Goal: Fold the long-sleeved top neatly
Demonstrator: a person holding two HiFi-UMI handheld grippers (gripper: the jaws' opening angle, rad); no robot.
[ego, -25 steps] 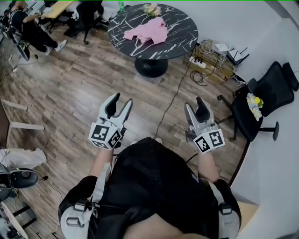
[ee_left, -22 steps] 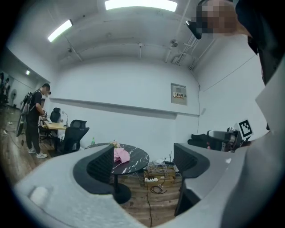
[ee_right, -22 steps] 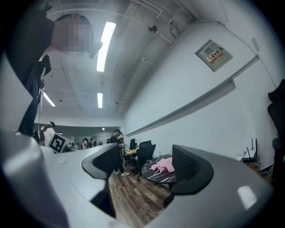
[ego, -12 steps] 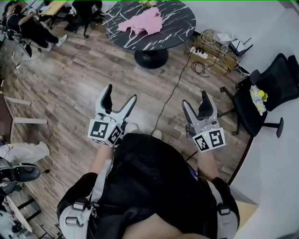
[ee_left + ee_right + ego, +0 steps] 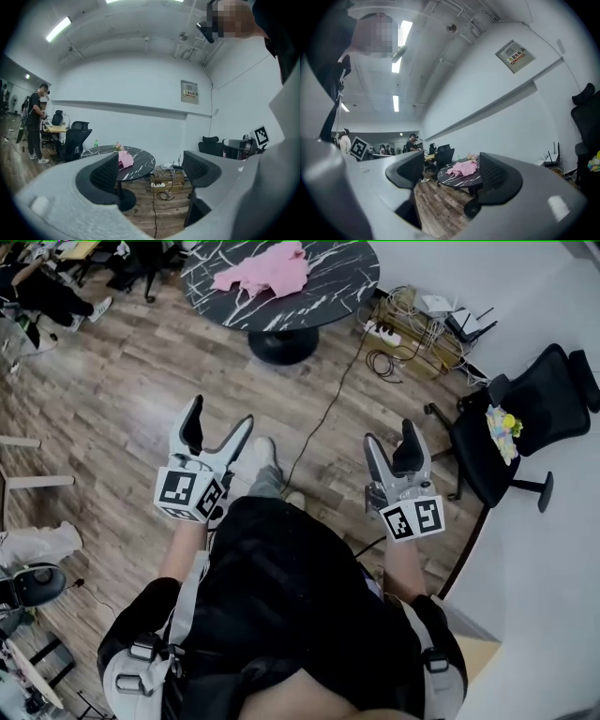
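So, nothing folded yet: pink top [image 5: 262,276] lies crumpled on table [image 5: 342,282], well apart; left hand-held gripper [image 5: 220,416] and right hand-held gripper [image 5: 390,437] both wide, empty.

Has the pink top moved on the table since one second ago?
No. The pink top lies on the same part of the round black table as before, a little left of its middle; only the view shifted.

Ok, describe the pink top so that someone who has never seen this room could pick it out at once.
Find the round black table with white marble veins, standing on the wood floor. The pink top lies crumpled in a heap on it. It is the only pink thing on that dark tabletop, and by far the biggest.
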